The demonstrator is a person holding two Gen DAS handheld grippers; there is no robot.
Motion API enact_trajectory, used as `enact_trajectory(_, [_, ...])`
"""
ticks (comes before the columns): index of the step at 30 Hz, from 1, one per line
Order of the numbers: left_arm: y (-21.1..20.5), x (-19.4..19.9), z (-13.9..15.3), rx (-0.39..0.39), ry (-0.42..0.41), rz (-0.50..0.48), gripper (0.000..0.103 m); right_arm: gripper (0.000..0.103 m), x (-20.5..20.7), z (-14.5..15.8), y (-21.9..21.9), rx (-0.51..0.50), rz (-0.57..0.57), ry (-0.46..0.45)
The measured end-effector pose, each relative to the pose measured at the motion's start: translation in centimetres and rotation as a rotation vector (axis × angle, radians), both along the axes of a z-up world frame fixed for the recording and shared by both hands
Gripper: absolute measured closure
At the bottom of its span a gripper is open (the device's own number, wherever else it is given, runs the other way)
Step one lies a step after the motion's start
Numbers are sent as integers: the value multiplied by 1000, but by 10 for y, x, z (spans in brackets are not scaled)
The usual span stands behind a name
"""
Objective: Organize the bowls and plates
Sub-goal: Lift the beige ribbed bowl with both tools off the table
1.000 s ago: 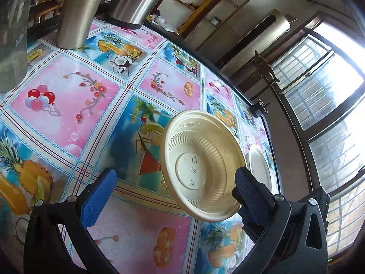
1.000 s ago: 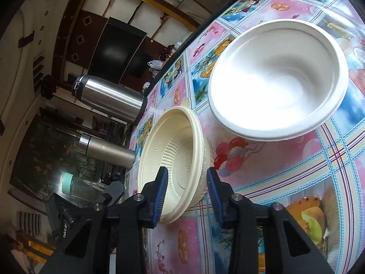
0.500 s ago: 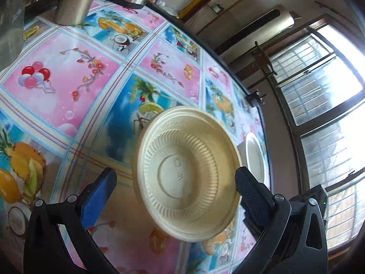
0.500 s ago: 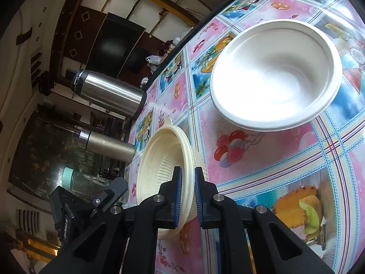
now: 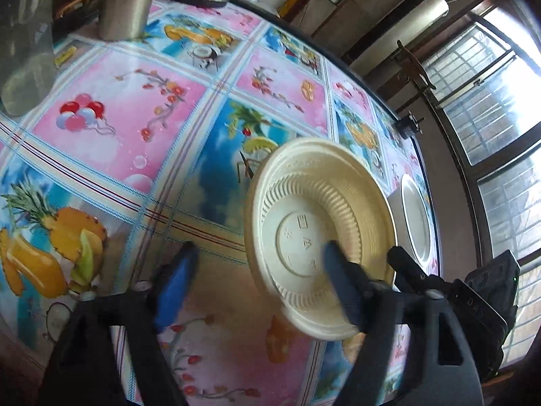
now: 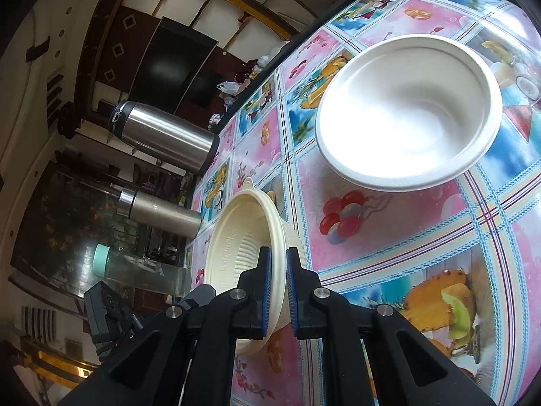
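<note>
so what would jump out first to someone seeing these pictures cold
The cream ribbed bowl, tipped on edge low in the right wrist view, with the right gripper shut on its rim. Beyond it a white bowl sits upright on the gaudy fruit-and-balloon tablecloth. Two steel flasks stand at the far edge.

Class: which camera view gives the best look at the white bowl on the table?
The right wrist view: the white bowl sits whole and upright on the tablecloth, its inside open to the camera. The left wrist view shows only a narrow sliver past the cream bowl.
</note>
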State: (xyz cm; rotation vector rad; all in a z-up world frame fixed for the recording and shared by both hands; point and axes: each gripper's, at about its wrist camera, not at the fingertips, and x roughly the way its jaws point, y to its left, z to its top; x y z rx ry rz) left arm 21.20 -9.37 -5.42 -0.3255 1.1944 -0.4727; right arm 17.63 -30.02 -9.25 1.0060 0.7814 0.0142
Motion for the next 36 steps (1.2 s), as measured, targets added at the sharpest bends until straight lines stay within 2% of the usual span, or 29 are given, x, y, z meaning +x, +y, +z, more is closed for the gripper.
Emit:
enact_trajectory(1, [-2, 0, -4, 1, 16, -15, 62, 94, 0, -1, -1, 1, -2, 3])
enact_trajectory(2, [-3, 0, -6, -3, 26, -23, 73, 94, 1, -3, -2, 2, -5, 8])
enact_trajectory(7, [5, -1, -3, -60, 39, -1, 85, 94, 0, -7, -5, 5, -12, 16])
enact_trajectory(20, [15, -2, 6, -52, 21, 13, 85, 93, 0, -6, -3, 1, -6, 13])
enact_trajectory(26, [14, -5, 9, -24, -1, 11, 85, 90, 0, -7, -2, -3, -1, 14])
enact_trajectory(32, [19, -7, 9, -37, 7, 16, 85, 89, 2, -8, 0, 6, 12, 24])
enact_trajectory(36, [21, -9, 10, -46, 12, 15, 85, 84, 0, -6, 0, 1, 16, 25])
